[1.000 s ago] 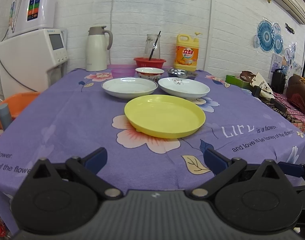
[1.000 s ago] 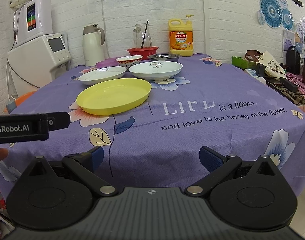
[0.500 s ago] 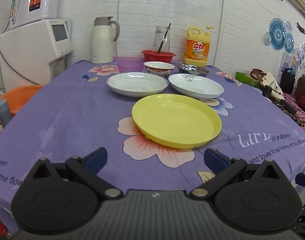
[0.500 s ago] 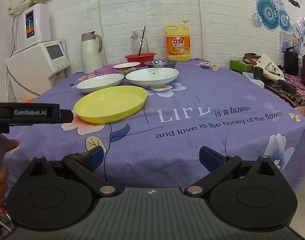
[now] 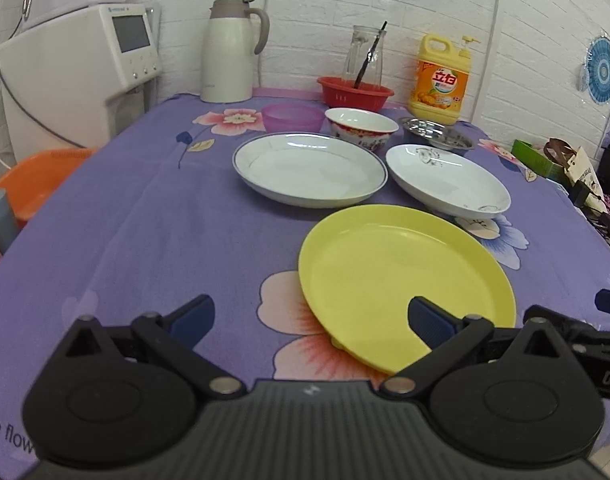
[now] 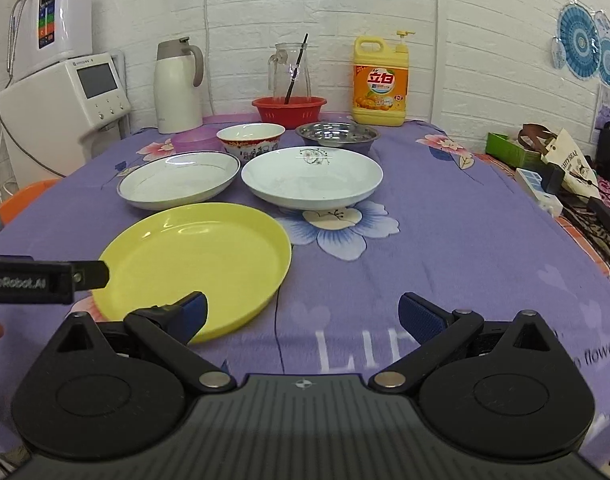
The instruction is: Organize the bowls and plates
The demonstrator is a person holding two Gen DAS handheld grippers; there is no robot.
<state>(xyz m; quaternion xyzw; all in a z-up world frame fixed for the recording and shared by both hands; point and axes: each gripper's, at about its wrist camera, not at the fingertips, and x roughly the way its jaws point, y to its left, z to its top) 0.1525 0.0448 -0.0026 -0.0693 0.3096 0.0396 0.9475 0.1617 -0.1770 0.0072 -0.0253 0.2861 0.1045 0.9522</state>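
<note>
Left wrist view puts the left gripper (image 5: 311, 322) low over the purple tablecloth (image 5: 145, 232), jaws spread wide with nothing between them, its right finger over the near rim of the yellow plate (image 5: 405, 276). The right gripper (image 6: 303, 312) is likewise spread and empty, just beside that plate's right edge.

The yellow plate sits nearest; behind it lie the blue-rimmed white plate (image 5: 309, 170) and the white plate with a floral mark (image 6: 312, 178), close together but apart. Further back stand the purple bowl (image 5: 293, 117), the patterned bowl (image 5: 361, 126) and the steel bowl (image 6: 337, 134).

The yellow plate looks like plastic — probably light, stiff and forgiving. Its raised rim is the place to pinch, though a shallow bite may slip. The two white plates appear ceramic — heavier, glossy, chippable — so a deep rim grip and a gentle set-down seem wise. Whether their rims lift clear of the cloth is hard to tell.
</note>
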